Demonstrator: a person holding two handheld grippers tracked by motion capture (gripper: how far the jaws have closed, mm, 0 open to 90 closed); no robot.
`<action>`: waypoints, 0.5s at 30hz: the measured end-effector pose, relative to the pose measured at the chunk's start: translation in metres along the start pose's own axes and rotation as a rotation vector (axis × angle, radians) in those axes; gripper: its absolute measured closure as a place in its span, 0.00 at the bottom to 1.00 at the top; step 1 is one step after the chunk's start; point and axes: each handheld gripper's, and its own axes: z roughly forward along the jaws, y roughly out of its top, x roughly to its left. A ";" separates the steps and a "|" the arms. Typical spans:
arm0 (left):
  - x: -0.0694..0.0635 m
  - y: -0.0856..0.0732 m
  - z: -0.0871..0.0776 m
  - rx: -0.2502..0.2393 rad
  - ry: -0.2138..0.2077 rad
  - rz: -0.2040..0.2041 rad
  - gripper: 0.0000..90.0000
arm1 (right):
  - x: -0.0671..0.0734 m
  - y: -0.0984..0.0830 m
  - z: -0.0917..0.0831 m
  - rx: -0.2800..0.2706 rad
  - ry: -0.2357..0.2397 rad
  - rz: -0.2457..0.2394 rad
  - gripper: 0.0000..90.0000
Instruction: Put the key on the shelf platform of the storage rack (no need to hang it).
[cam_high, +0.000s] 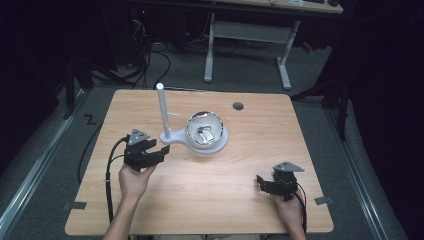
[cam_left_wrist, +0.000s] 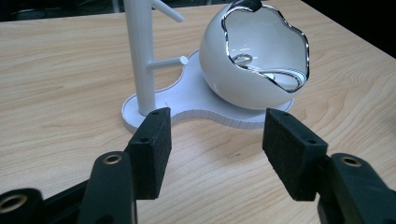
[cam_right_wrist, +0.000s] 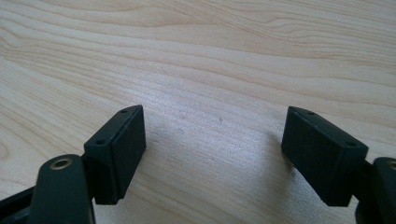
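Spread left gripper (cam_left_wrist: 212, 154) faces white stand (cam_left_wrist: 196, 100) holding bowl (cam_left_wrist: 219, 70); right gripper (cam_right_wrist: 212, 156) spread over table (cam_right_wrist: 201, 56).

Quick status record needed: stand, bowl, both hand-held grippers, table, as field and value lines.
stand: white plastic stand with flat base and upright post bearing side pegs, mid-table
bowl: white egg-shaped bowl with wavy chrome rim, seated on the stand's base, small shiny items inside, too small to identify
left hand-held gripper: open, empty, pointing at the stand's base, not touching it
right hand-held gripper: open, empty, over bare wood near the front right
table: light wooden tabletop
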 end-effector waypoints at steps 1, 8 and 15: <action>0.001 0.001 -0.001 -0.002 0.000 0.001 0.47 | 0.000 0.000 0.000 0.000 0.000 0.000 0.25; 0.008 0.005 -0.009 -0.015 0.004 -0.010 0.47 | 0.000 0.000 0.000 0.000 0.001 0.000 0.25; 0.015 0.007 -0.015 -0.023 0.009 -0.021 0.47 | 0.000 0.000 0.000 0.000 0.000 0.000 0.25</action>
